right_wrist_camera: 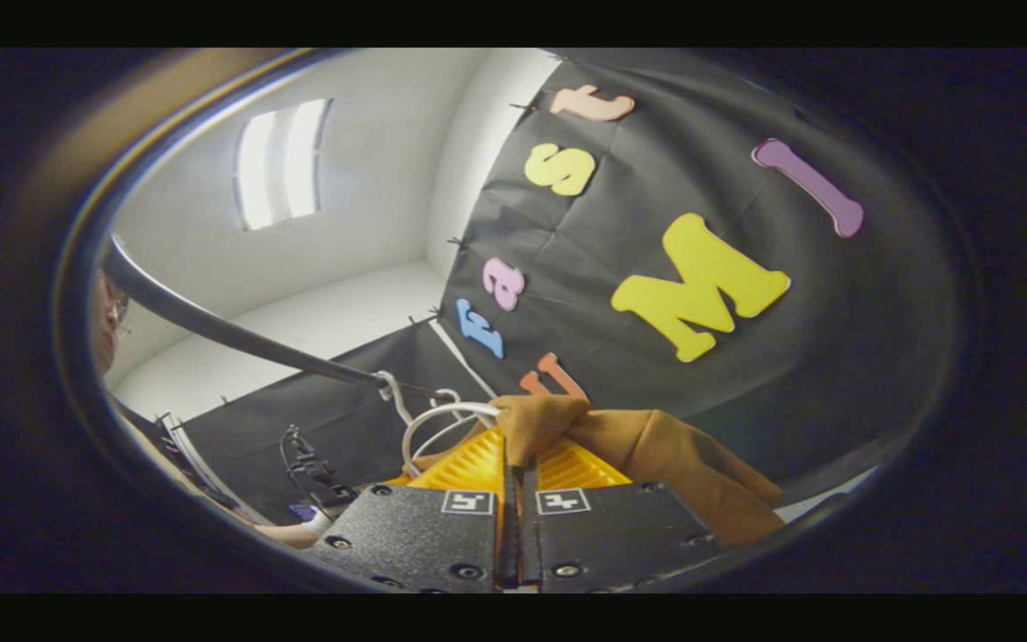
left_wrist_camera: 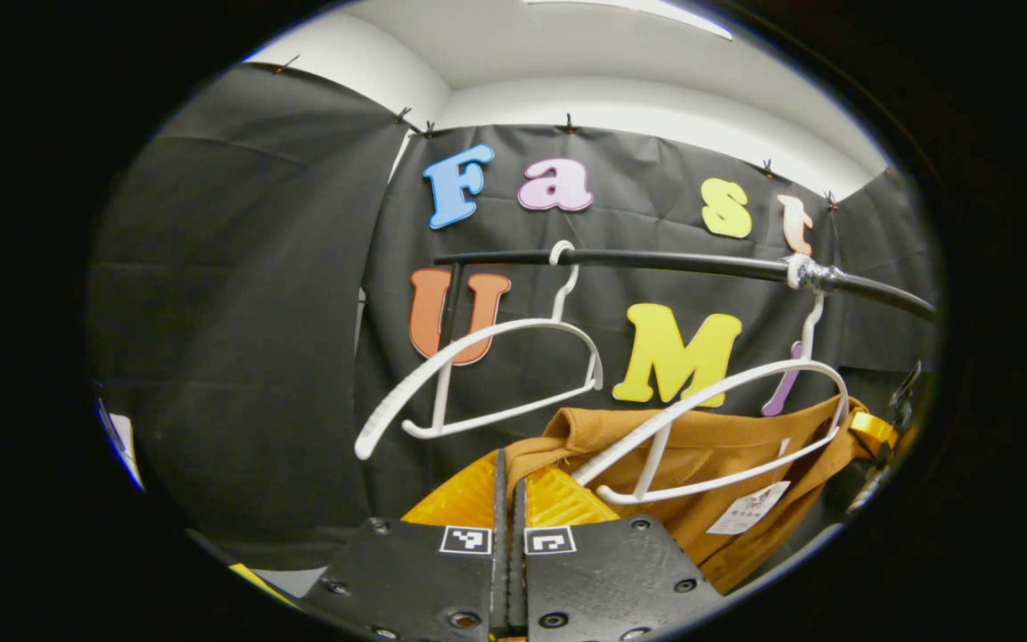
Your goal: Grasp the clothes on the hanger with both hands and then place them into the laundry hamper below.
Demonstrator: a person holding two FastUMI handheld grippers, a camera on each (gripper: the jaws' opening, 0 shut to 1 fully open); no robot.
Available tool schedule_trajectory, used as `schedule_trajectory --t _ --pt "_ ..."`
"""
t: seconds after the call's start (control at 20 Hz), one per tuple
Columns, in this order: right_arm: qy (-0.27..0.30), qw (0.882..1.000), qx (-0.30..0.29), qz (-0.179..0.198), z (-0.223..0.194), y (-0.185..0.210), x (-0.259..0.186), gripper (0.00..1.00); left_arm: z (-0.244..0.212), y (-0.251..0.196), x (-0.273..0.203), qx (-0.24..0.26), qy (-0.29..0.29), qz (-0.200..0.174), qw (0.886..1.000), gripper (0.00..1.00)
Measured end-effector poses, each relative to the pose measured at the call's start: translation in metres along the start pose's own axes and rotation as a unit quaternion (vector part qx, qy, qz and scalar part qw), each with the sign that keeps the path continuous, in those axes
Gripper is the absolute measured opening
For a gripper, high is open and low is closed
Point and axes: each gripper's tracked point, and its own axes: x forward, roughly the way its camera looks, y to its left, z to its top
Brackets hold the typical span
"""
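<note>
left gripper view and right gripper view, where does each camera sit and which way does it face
Left gripper view: rides the left gripper, facing level at the rail, two white hangers and brown garment; its own jaws pinch the cloth.
Right gripper view: rides the right gripper, tilted up toward the ceiling light; its own jaws pinch the garment.
Shared: garment, rail, hangers.

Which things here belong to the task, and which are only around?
Task things:
brown garment
left gripper, shut on the garment
right gripper, shut on the garment
hanger under the garment

Only around:
empty hanger
black rail
</note>
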Motion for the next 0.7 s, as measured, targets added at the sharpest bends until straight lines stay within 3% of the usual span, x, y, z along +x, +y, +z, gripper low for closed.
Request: schedule_trajectory --t 0.15,0.2,0.35,0.4,0.5,0.7 --pt "0.005 1.000 0.007 -0.015 -0.009 -0.007 -0.004 0.05 -0.018 0.004 -0.005 -0.009 0.014 0.008 1.000 0.00" --pt "0.014 1.000 0.003 -0.021 -0.016 -0.009 -0.003 0.03 -0.027 0.007 -0.006 -0.015 0.025 0.009 1.000 0.05" --pt "0.039 0.998 -0.003 -0.039 -0.038 -0.015 -0.003 0.04 -0.049 0.019 -0.008 -0.018 0.051 0.020 0.998 0.00" --pt "0.044 0.998 0.001 -0.043 -0.043 -0.017 -0.005 0.04 -0.055 0.022 -0.009 -0.013 0.058 0.021 0.998 0.05" --pt "0.051 0.997 0.008 -0.058 -0.052 -0.028 -0.009 0.04 -0.071 0.023 -0.011 -0.010 0.072 0.019 0.997 0.00" --pt "0.084 0.992 -0.001 -0.089 -0.075 -0.043 -0.022 0.05 -0.103 0.016 -0.017 -0.015 0.099 0.017 0.995 0.00"
